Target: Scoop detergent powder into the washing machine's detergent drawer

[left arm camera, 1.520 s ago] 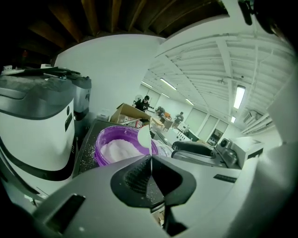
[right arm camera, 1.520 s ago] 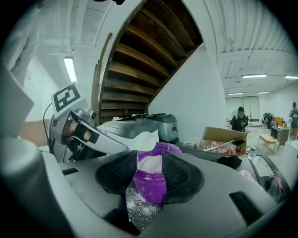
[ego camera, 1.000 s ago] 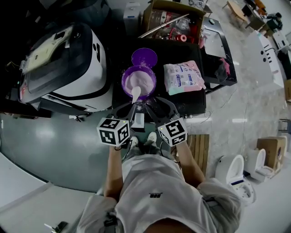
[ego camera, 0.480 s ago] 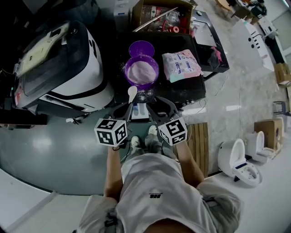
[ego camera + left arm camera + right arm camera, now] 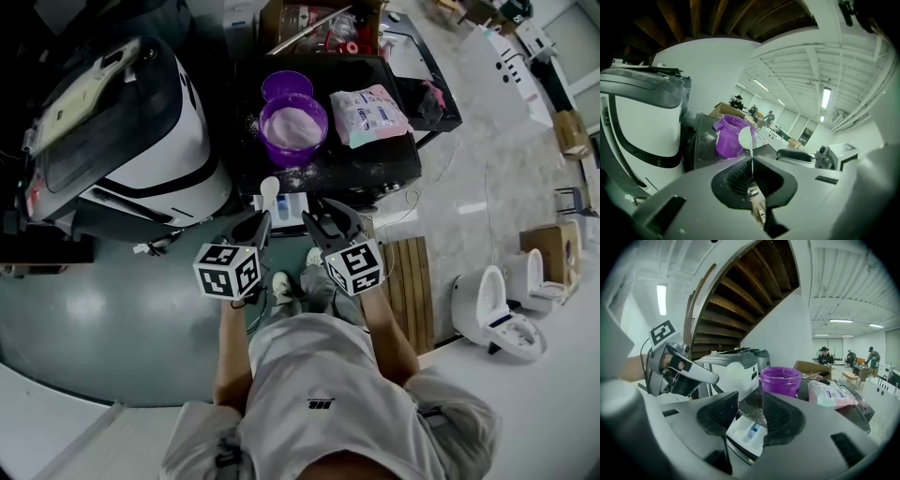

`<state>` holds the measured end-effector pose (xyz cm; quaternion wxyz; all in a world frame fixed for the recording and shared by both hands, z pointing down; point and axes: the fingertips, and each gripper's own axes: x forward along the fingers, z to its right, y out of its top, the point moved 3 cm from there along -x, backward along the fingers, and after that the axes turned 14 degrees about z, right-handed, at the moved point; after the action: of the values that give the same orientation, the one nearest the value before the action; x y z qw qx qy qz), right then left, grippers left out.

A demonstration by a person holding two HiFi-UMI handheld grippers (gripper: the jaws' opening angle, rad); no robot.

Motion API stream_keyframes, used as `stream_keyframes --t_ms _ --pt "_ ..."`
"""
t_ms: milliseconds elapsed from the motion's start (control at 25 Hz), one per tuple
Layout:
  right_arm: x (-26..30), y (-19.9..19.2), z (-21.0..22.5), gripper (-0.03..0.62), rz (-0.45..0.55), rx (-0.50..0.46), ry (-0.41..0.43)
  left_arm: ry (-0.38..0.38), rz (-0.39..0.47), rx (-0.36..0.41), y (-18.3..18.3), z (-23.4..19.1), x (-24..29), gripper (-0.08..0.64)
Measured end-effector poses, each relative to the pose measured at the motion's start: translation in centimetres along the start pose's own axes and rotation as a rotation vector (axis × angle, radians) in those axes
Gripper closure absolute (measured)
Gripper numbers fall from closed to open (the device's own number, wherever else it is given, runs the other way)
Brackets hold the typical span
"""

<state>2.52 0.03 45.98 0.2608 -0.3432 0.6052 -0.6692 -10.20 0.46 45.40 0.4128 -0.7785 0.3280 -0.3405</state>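
The purple tub (image 5: 293, 128) of white powder stands open on the black washing machine top (image 5: 375, 164), its lid (image 5: 287, 86) behind it. The white detergent drawer (image 5: 291, 208) is pulled out at the machine's front, also seen between the right jaws as the drawer (image 5: 747, 430). My left gripper (image 5: 261, 221) is shut on the thin handle of a white spoon (image 5: 270, 187), whose bowl hovers over the drawer's left end. From the left gripper (image 5: 752, 161) the spoon (image 5: 746, 137) stands edge-on before the tub (image 5: 729, 136). My right gripper (image 5: 322, 217) is open, empty, just right of the drawer.
A pink and white detergent bag (image 5: 370, 114) lies right of the tub. Spilled powder dusts the top. A large white and black appliance (image 5: 141, 122) stands close at left. A cardboard box (image 5: 319, 23) sits behind. A wooden pallet (image 5: 403, 291) lies on the floor.
The spoon has come out of the purple tub and moved back toward me, from over the powder to above the open drawer. Both grippers drew back with it.
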Motion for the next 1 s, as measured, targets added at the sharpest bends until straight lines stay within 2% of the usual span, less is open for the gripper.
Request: stream_keyframes --t_ms 480,1000 --pt "-0.1 -3.2 -2.0 0.431 -0.027 0.018 0.006 0.048 -0.018 -0.025 -4.3 -2.5 -1.9 0.545" --pt "2.1 -8.1 -2.1 0.437 -0.087 0.048 0.035 0.104 -0.067 -0.050 -9.4 -5.8 -0.9 0.545"
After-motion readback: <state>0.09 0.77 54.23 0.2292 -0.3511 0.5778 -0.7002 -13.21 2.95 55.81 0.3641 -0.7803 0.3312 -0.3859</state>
